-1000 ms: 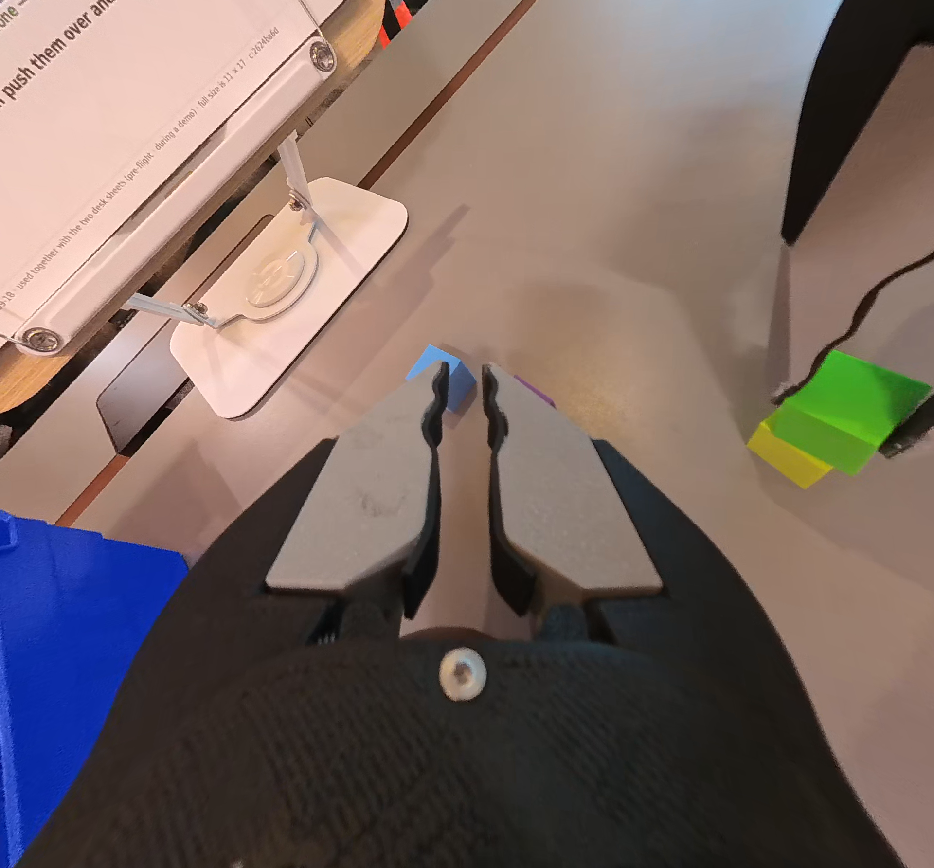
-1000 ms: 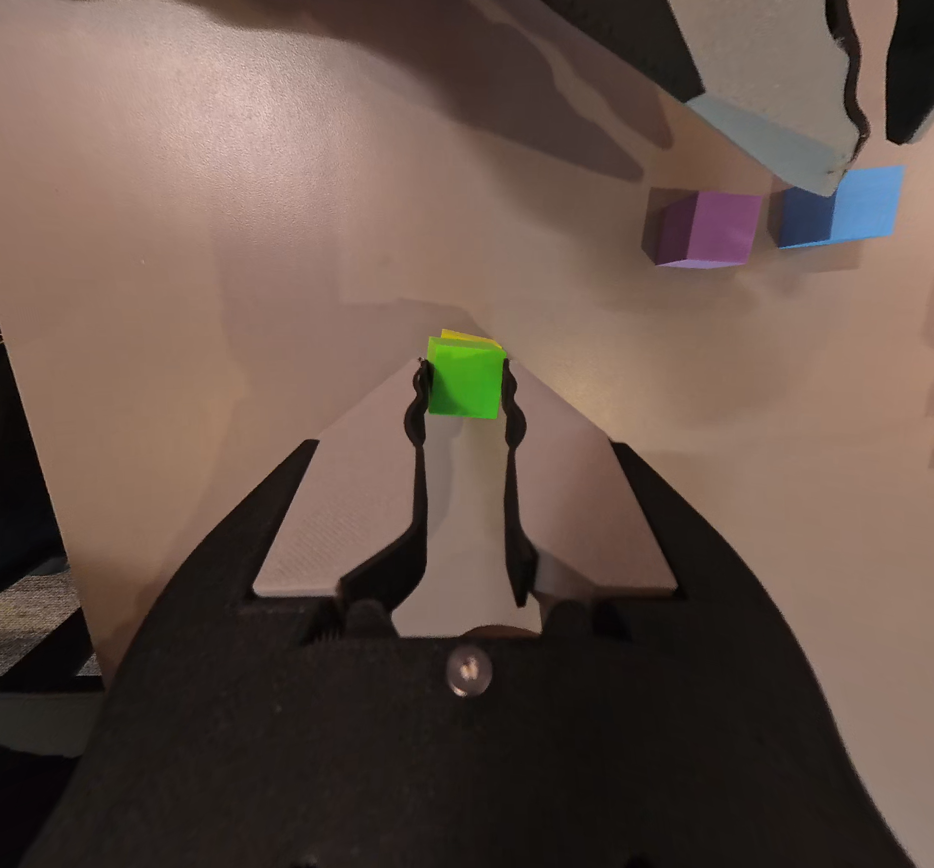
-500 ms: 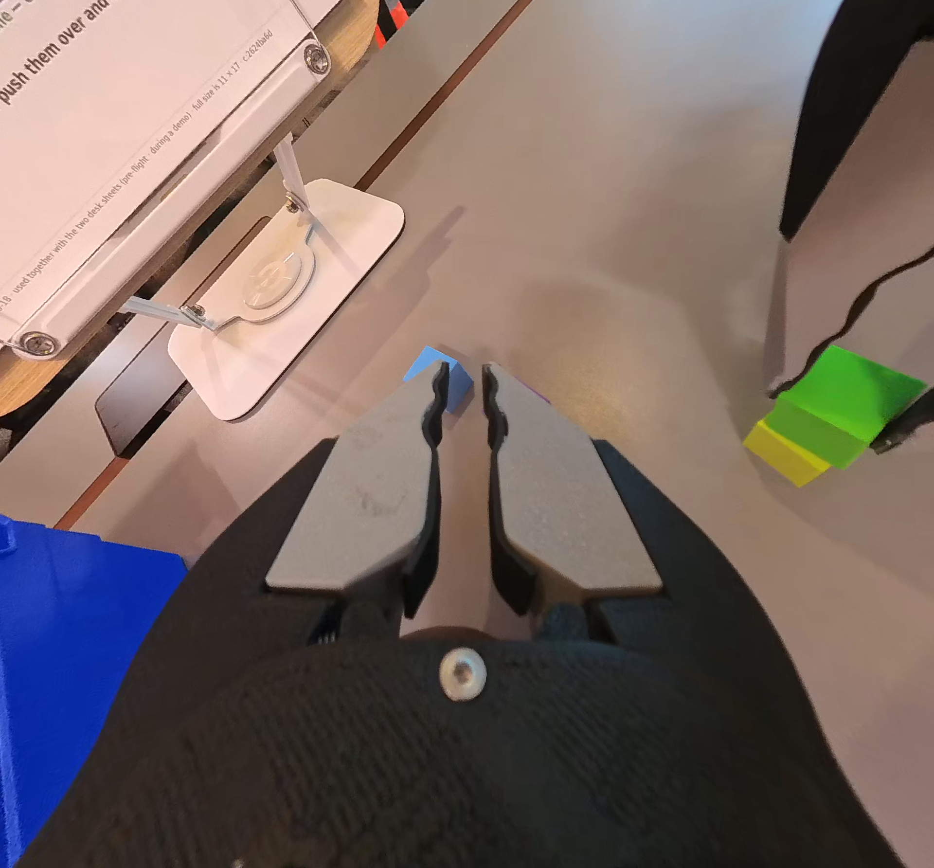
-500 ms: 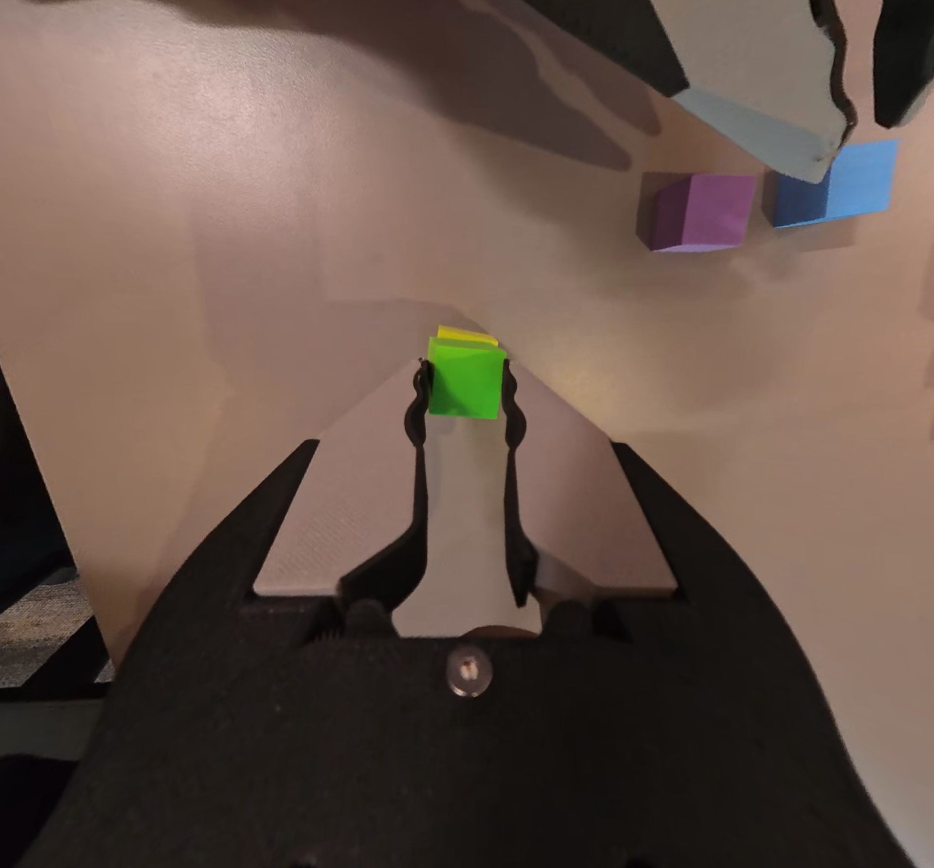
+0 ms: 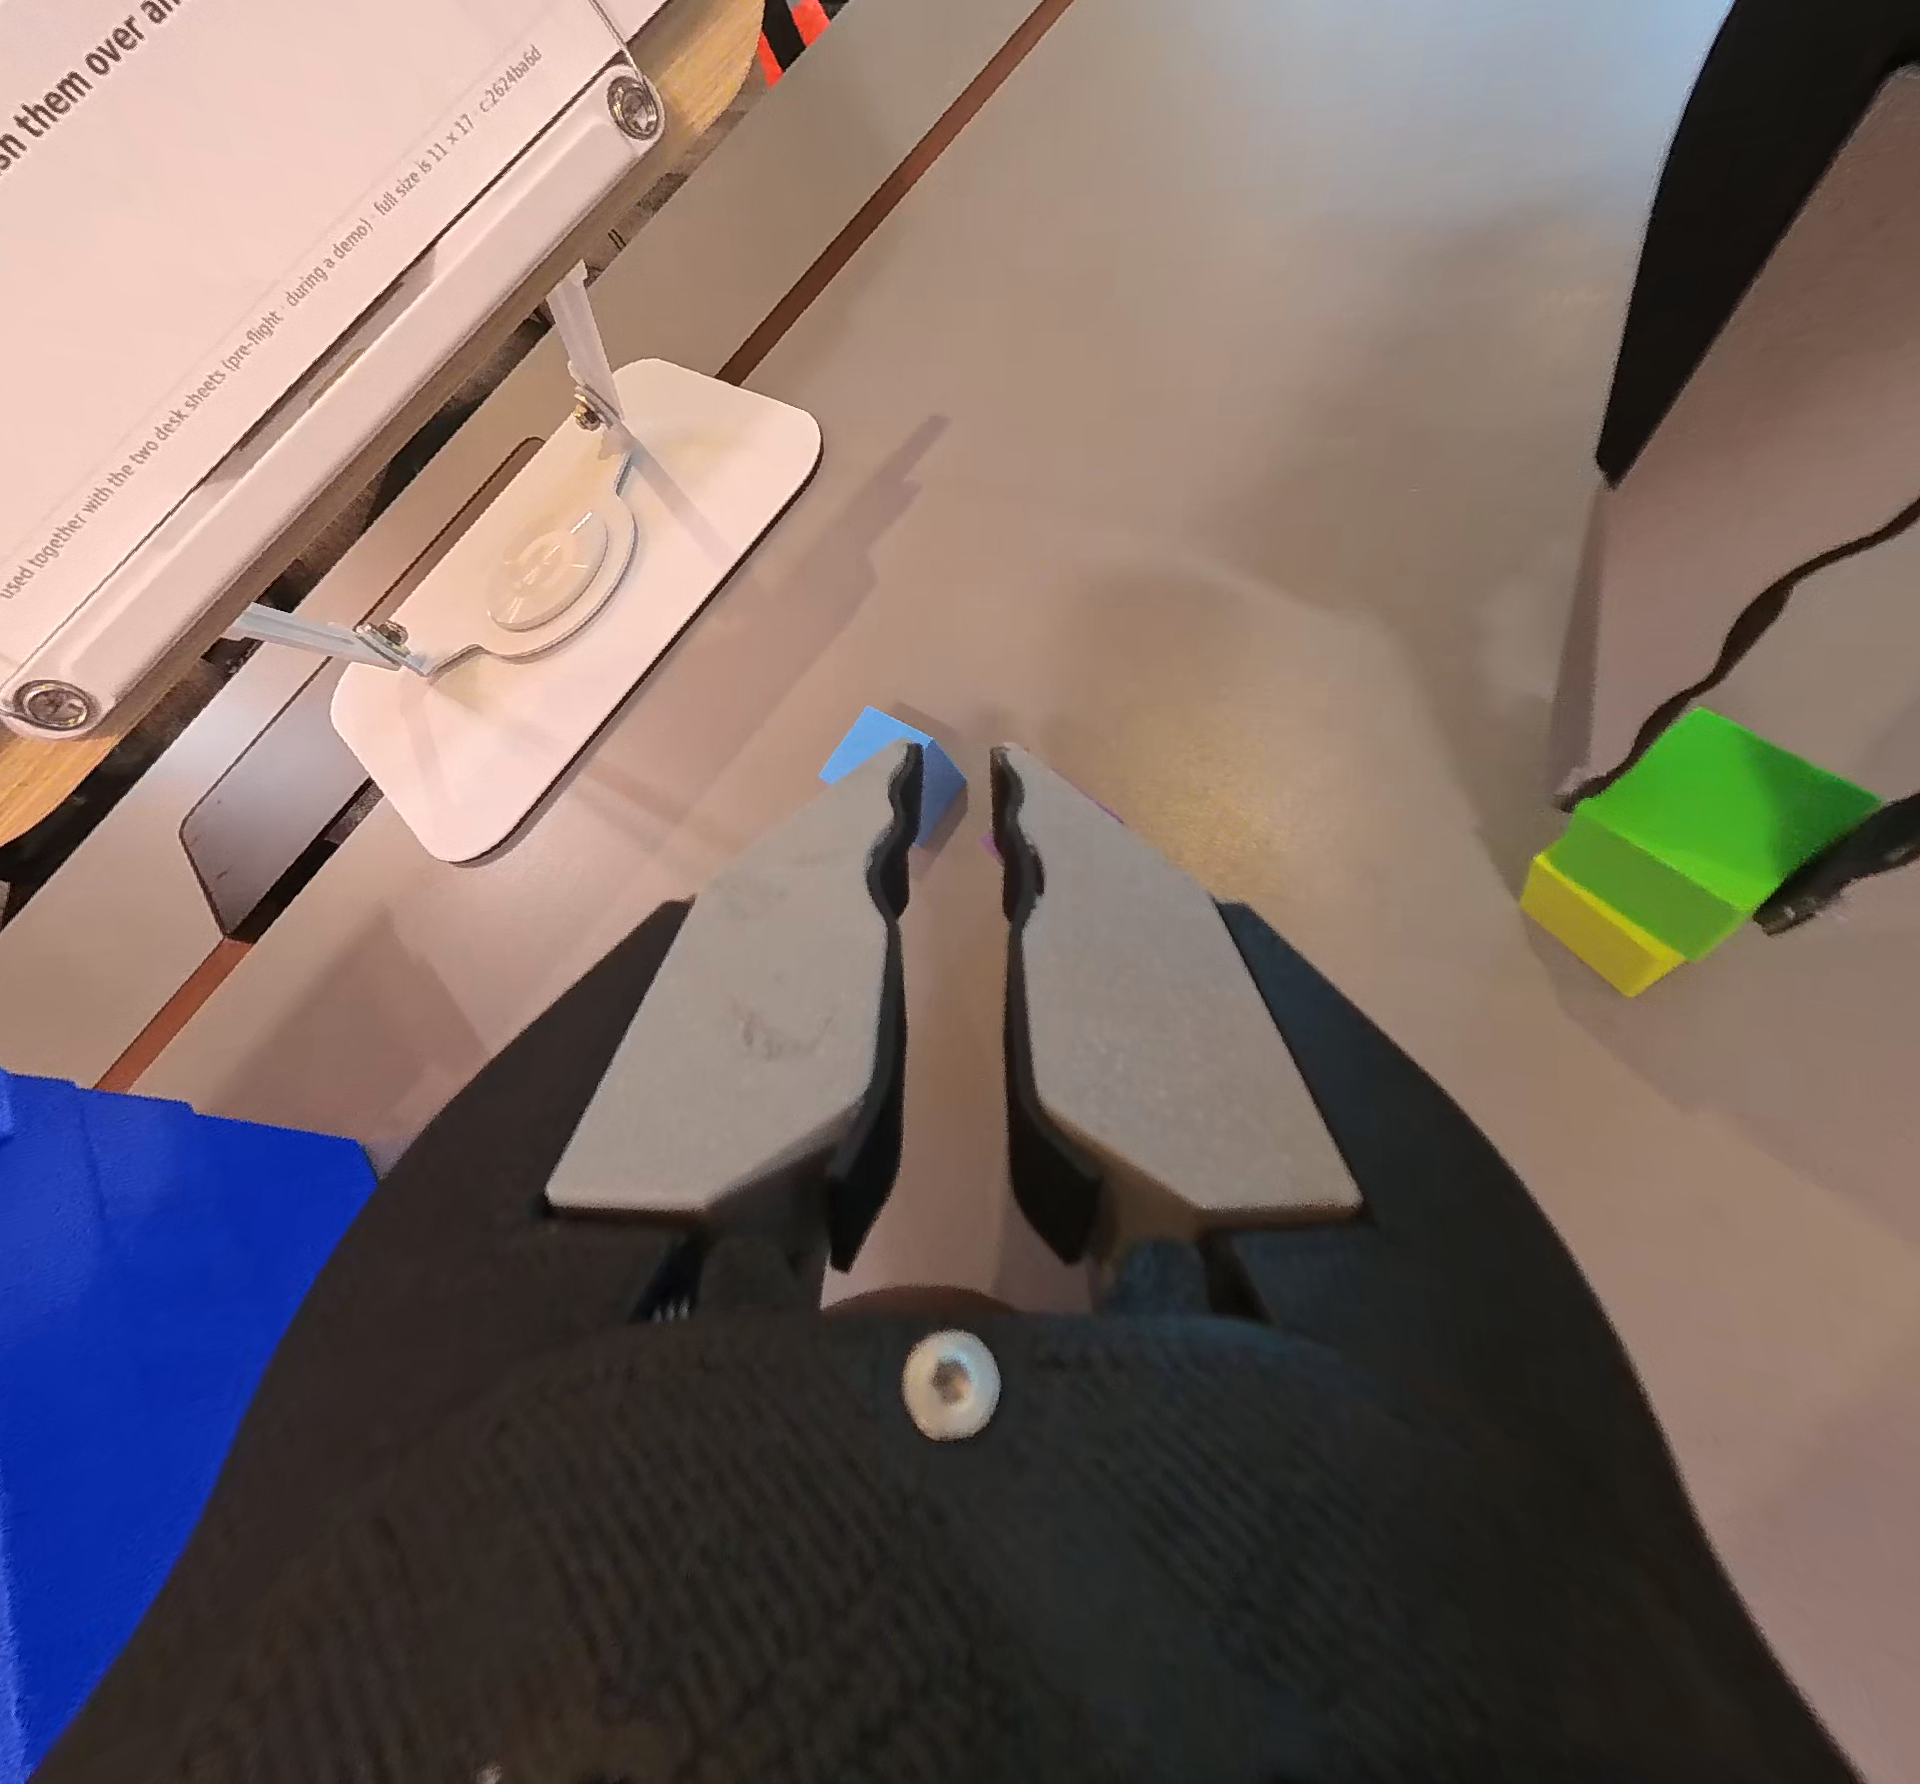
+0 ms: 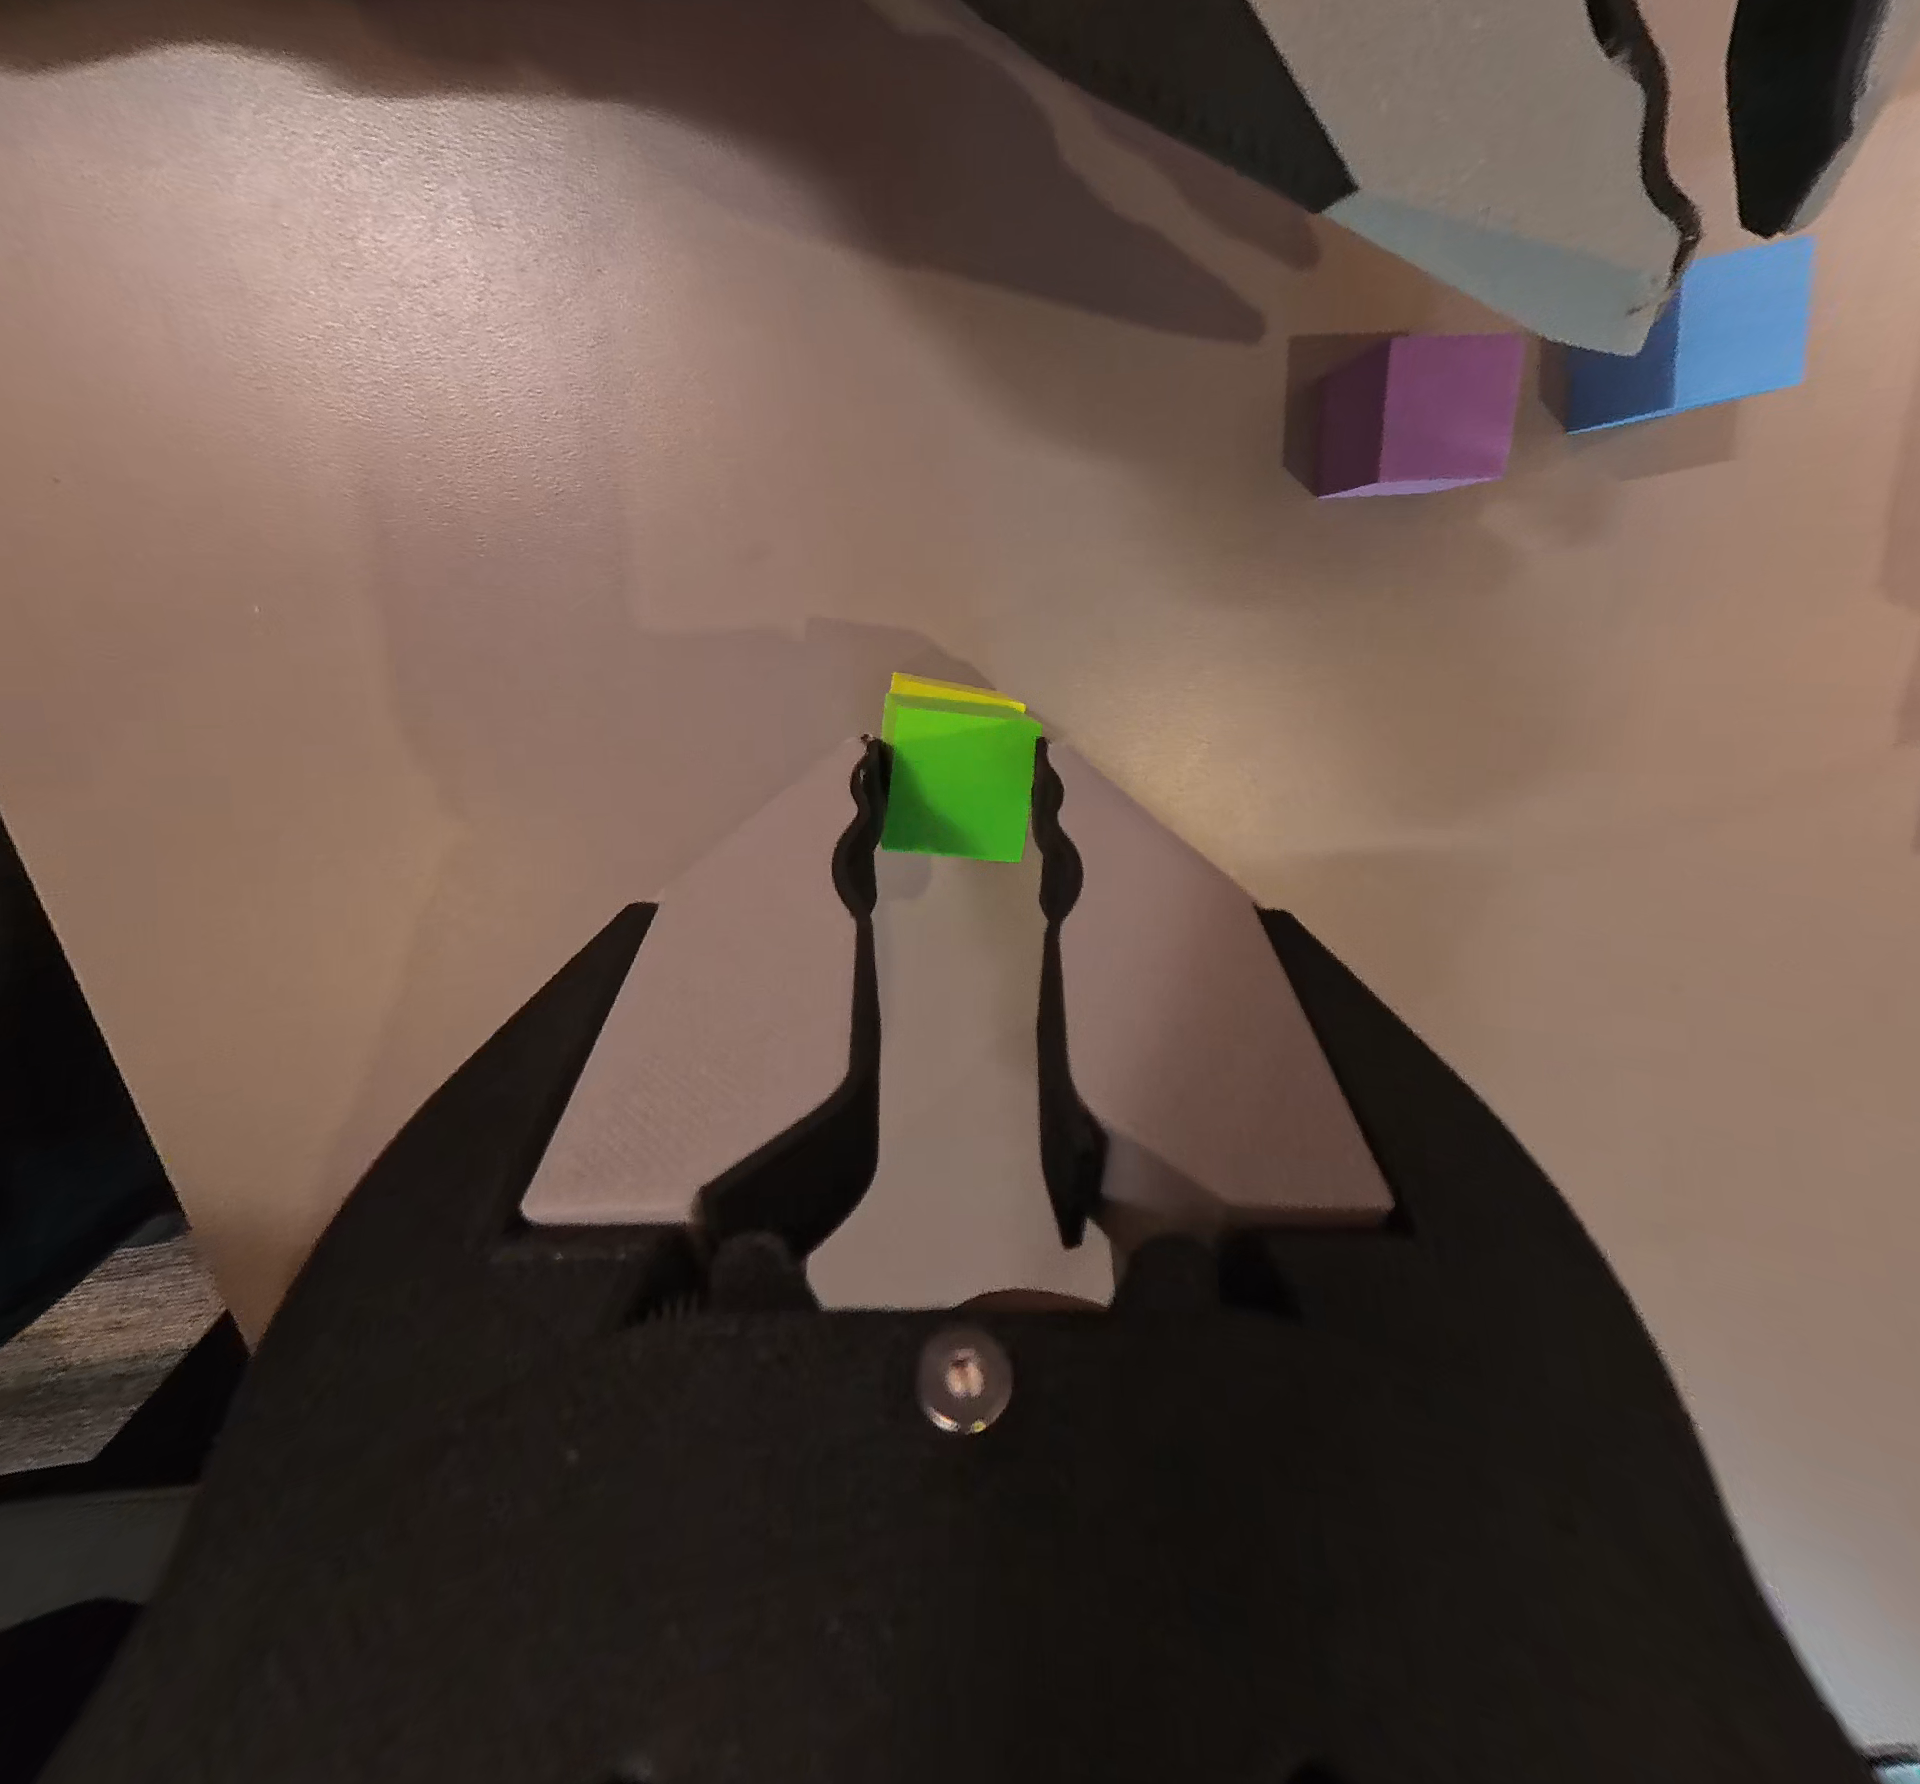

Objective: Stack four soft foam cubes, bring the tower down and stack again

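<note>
The right gripper [image 6: 958, 789] is seen pinching the green cube [image 6: 961, 784], set on the yellow cube [image 6: 951, 692] mid-desk. The left gripper [image 5: 954, 794] is held narrowly parted, empty, above the blue cube [image 6: 1730, 337] and purple cube [image 6: 1439, 409] near the stand [image 5: 582, 591]. Second-tier placement is judged underway; release, then a third cube, is called for.

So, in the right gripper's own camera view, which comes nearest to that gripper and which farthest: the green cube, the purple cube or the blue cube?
1. Green cube: between the right gripper's fingertips, over a yellow cube.
2. Purple cube: farther off, up and to the right on the table.
3. Blue cube: farthest, right of the purple one, under the left gripper.
</note>
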Motion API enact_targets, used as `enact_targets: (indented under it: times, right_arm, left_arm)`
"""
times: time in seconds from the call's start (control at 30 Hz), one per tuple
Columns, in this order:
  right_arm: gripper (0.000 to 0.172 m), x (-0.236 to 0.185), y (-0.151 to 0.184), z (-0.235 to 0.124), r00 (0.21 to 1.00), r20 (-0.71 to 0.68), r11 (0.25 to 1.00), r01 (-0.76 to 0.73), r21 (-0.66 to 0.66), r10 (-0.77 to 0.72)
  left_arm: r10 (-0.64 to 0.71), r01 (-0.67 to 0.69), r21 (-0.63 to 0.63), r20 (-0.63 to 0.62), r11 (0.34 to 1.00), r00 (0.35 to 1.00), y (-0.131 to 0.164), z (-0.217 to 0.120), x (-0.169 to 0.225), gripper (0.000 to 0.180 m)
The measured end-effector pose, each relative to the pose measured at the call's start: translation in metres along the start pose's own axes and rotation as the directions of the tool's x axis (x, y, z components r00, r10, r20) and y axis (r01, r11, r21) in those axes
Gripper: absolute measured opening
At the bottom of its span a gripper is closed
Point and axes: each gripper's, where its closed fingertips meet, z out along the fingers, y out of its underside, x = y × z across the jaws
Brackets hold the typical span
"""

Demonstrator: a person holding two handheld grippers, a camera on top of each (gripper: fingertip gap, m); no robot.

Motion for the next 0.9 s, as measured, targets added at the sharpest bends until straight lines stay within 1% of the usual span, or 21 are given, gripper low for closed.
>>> enact_targets:
  times: [0.27,0.6,0.67,0.7,0.9]
  right_arm:
    - [0.026,0.001,-0.003,0.000,0.999,0.009,0.999,-0.040,0.018,0.039]
    - [0.026,0.000,0.000,0.003,0.999,0.013,1.000,-0.030,0.002,0.030]
    - [0.036,0.001,-0.001,0.002,0.999,0.007,0.999,-0.034,0.013,0.034]
    - [0.038,0.001,-0.003,0.001,0.999,0.014,0.999,-0.037,0.025,0.037]
    - [0.046,0.006,-0.006,-0.010,0.999,-0.002,0.996,-0.047,0.072,0.047]
  left_arm:
    - [0.005,-0.005,-0.019,-0.024,1.000,1.000,0.003,0.002,0.005,0.010]
    - [0.004,-0.005,-0.012,-0.021,1.000,1.000,0.002,0.001,0.004,0.010]
    - [0.004,-0.004,-0.010,-0.021,1.000,1.000,0.001,0.000,0.004,0.010]
    - [0.003,-0.003,-0.010,-0.023,1.000,1.000,0.001,0.000,0.004,0.010]
    - [0.001,-0.002,-0.016,-0.034,1.000,0.999,0.002,0.001,0.005,0.010]
